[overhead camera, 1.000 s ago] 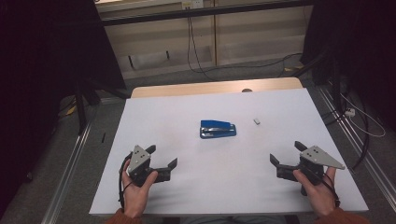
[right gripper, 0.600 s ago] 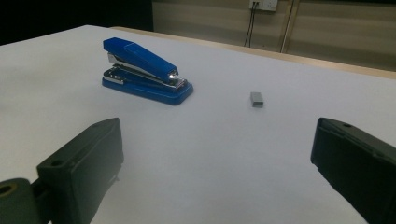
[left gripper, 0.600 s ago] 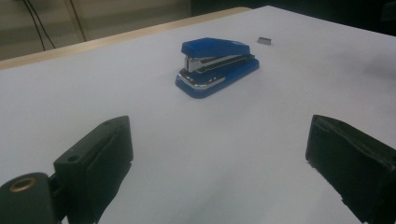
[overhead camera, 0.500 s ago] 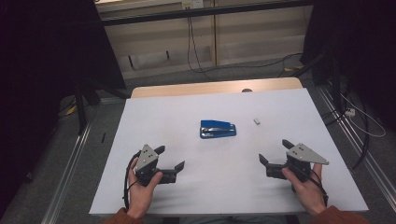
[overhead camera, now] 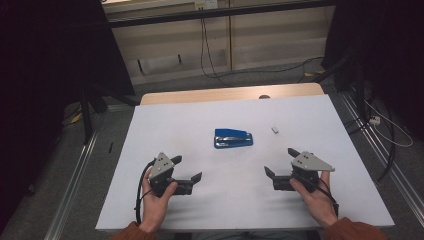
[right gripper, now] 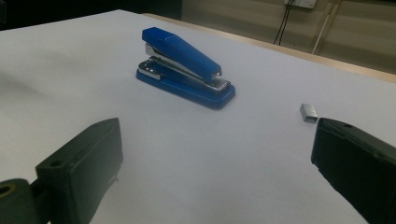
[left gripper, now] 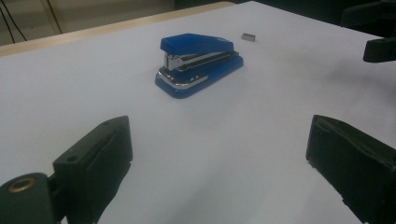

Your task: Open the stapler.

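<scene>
centrally, one blue stapler point(overhead camera: 233, 138) lies flat on the white worktop point(overhead camera: 165, 125), closed, long axis across the high view, chrome magazine visible between lid and base in both gripper views. item two: a small strip of staples point(overhead camera: 274, 129), grey metal, lying on the worktop just beside the stapler's right end, apart from it. item three: left gripper point(overhead camera: 186, 173), held in the person's left hand point(overhead camera: 155, 200), low over the near left part of the worktop, fingers point(left gripper: 95, 161) spread wide and holding nothing, pointed toward the stapler, well apart from it. item four: right gripper point(overhead camera: 281, 166), held in the right hand point(overhead camera: 316, 199), near right part of the worktop, fingers point(right gripper: 81, 170) likewise spread wide with nothing between them, aimed at the stapler and staple strip. both grippers carry a grey three-cornered plate on top. rust-coloured sleeves show at the bottom edge of the high view.
</scene>
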Motion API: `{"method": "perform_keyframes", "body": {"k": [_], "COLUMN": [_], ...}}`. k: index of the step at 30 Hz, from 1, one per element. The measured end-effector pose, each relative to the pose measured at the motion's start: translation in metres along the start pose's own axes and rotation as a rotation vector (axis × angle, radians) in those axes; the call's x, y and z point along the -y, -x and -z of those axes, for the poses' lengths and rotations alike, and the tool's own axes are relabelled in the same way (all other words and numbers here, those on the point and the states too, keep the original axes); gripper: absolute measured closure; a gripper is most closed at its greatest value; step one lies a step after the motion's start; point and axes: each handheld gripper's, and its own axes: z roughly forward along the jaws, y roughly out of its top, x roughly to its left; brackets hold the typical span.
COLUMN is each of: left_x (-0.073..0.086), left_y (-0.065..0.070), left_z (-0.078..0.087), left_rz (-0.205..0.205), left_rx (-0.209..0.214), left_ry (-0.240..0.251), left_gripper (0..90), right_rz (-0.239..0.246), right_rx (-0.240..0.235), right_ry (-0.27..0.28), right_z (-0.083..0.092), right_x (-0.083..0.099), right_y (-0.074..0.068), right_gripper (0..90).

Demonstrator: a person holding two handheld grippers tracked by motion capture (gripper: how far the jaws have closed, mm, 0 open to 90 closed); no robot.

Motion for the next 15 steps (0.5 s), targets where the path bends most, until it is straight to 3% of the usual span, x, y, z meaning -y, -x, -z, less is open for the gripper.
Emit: {"method": "perform_keyframes", "body": {"k": [3, 10, 12, 15], "left_x": [0.000, -0.001, -0.001, -0.002], "left_y": [-0.002, -0.001, 0.000, -0.001], "left_z": [-0.001, -0.008, -0.012, -0.015], "left_rz": [0.010, -0.031, -0.046, -0.050], "left_rx": [-0.008, -0.012, -0.043, -0.042], "left_ry": [0.003, -0.012, -0.034, -0.037], "left_gripper": [7.2, 7.2, 7.3, 7.3], "right_rz": [0.004, 0.020, 0.016, 0.022], "right_rx": [-0.016, -0.047, -0.051, -0.053], "right_ry": [-0.009, -0.008, 0.003, 0.014], "right_z": [-0.006, -0.016, -0.018, -0.023], "right_x": [-0.001, -0.006, -0.011, -0.015], "right_y": [-0.003, -0.010, -0.011, -0.012], "right_gripper": [2.0, 2.0, 2.0, 1.8]}}
